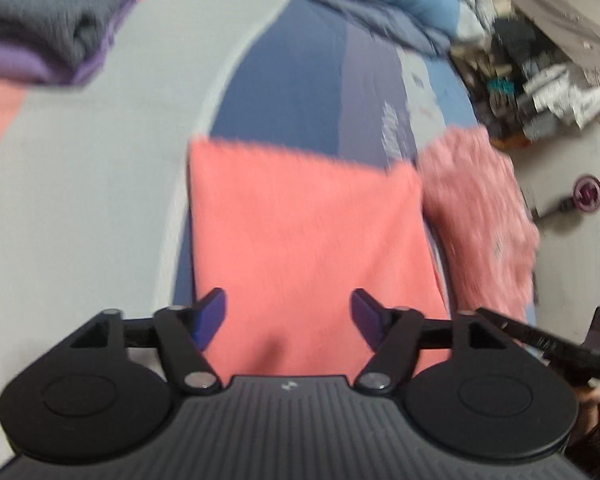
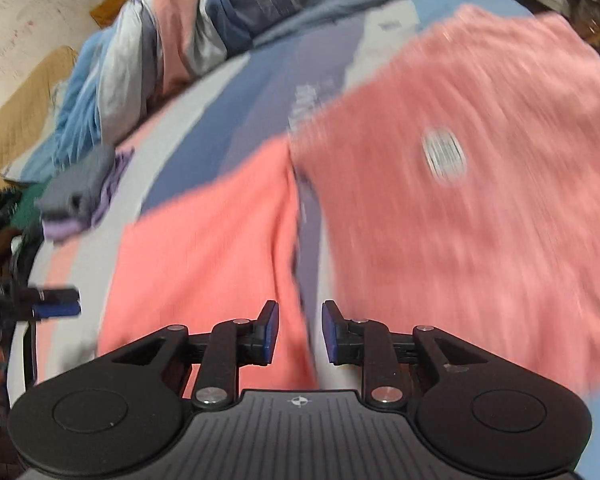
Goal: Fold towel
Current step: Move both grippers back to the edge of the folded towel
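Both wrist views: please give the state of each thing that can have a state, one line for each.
Left gripper: open, empty, above the coral towel.
Right gripper: open, empty.
Coral towel: folded, flat on the bed.
Pink towel: spread out, not yet folded.
Grey and purple towels: folded, stacked.
Blanket: crumpled at the far side.
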A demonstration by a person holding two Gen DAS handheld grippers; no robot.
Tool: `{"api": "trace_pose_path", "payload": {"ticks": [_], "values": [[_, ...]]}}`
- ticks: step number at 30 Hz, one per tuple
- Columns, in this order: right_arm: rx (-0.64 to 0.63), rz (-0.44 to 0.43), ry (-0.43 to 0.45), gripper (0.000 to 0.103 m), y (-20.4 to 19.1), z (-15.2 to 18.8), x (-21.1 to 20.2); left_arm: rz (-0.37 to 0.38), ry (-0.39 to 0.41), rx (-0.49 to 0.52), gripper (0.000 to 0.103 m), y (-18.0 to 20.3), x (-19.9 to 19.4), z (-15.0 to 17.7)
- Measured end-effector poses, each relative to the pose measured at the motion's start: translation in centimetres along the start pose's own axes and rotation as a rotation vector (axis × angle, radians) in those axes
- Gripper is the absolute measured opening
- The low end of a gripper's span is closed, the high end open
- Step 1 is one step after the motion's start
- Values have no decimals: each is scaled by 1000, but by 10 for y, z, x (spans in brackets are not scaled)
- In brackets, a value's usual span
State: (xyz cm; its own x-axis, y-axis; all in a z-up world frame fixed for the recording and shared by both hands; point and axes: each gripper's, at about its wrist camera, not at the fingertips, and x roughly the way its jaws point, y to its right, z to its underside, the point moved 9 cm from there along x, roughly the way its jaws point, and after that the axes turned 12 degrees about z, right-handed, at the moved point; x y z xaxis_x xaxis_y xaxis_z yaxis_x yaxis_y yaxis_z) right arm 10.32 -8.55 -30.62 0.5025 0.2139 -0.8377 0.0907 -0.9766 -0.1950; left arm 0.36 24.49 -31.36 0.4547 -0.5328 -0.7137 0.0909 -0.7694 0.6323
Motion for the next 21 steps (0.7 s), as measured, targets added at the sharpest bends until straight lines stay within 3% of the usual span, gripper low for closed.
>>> {"api": "trace_pose_path", "payload": {"ticks": [5, 8, 11, 12, 13, 21], "values": [[10, 3, -58, 28, 2, 63, -27, 14, -103, 11, 90, 14, 9, 43], [-51, 13, -5, 28, -11, 60, -18, 31, -135, 16, 91, 23, 18, 56], [-95, 55, -41, 25, -16, 61, 3, 62, -145, 32, 92, 34, 24, 59], [-101, 52, -55, 8, -17, 62, 7, 69, -146, 43, 93, 38, 25, 60], [-106, 47, -69, 3, -18, 63, 11, 71, -148, 53, 94, 41, 25, 61], [-100, 85, 12, 3, -30, 60, -44, 99, -192, 81, 95, 47, 23, 81]]}}
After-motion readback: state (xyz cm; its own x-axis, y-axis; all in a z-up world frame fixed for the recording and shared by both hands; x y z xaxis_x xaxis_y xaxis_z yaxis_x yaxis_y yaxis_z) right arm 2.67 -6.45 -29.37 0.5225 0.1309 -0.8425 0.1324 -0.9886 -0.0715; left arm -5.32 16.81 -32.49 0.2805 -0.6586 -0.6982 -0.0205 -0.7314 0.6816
